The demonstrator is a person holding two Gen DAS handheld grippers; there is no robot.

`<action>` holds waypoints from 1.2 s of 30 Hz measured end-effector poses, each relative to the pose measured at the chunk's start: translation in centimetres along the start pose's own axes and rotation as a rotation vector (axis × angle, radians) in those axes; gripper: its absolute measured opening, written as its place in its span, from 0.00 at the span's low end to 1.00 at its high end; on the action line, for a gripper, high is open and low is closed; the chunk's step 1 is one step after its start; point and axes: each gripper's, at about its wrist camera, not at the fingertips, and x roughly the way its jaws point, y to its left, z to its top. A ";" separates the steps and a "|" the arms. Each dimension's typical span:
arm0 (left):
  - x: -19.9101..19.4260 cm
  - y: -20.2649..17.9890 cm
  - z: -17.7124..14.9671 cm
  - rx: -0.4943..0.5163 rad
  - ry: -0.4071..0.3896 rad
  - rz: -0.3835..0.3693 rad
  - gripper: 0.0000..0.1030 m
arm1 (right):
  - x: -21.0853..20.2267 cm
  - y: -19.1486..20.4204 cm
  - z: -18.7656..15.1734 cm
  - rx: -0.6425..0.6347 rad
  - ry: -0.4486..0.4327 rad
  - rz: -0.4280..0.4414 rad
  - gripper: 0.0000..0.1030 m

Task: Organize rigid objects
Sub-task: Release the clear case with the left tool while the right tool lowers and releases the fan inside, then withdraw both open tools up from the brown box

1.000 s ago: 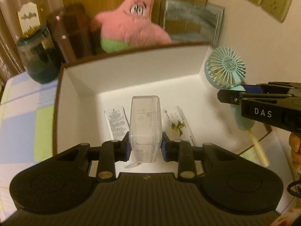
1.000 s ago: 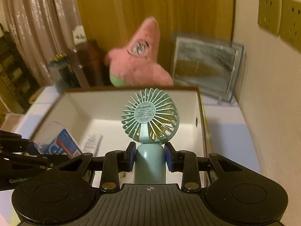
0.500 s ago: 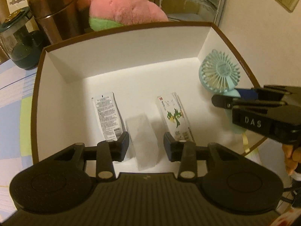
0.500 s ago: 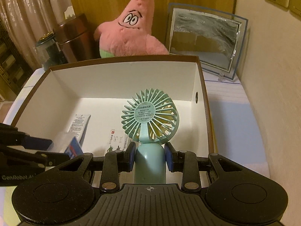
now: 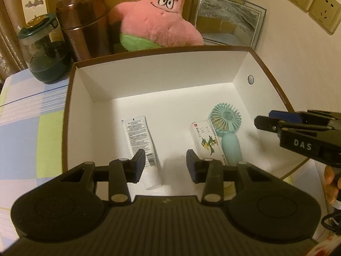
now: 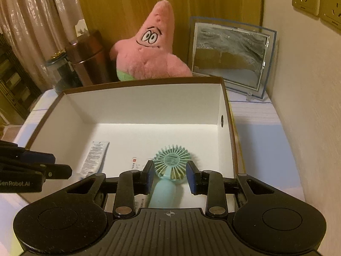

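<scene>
The left gripper [image 5: 165,163] hangs over the near part of a white-lined cardboard box [image 5: 149,74], its fingers [image 5: 138,163] spread wide with nothing between them. Just ahead of and under the left finger lies a white tube [image 5: 139,144] on the box floor, printed side up, cap end toward the camera. Just ahead of the right finger lies a small carton with a green bird print [image 5: 206,140], and touching its right edge is a mint handheld fan [image 5: 226,125], lying flat with its round head pointing away.

The right gripper [image 6: 169,177] hovers above that same fan [image 6: 171,163]; its fingers [image 6: 192,178] stand wide apart on either side of the fan's head without touching it, and the handle runs back toward the camera between them. In the left wrist view the right gripper [image 5: 277,122] appears off to the right of the left fingers, above the box's right wall.

Beyond the box, well past both sets of fingers, a pink starfish plush [image 6: 149,57] sits on the tabletop [image 5: 25,123] with a brown canister [image 5: 83,23] and a dark green jar [image 5: 45,51] to its left and a glass picture frame [image 6: 231,57] to its right.
</scene>
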 end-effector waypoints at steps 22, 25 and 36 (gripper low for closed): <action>-7.7 2.8 -4.4 -0.046 -0.132 -0.016 0.39 | -7.3 2.9 -4.2 0.059 -0.057 0.078 0.44; -9.1 3.3 -5.4 -0.051 -0.153 -0.018 0.39 | -8.6 3.4 -5.2 0.069 -0.071 0.075 0.52; -12.7 4.7 -10.3 -0.054 -0.180 -0.010 0.39 | -11.3 5.6 -9.6 0.080 -0.048 0.064 0.60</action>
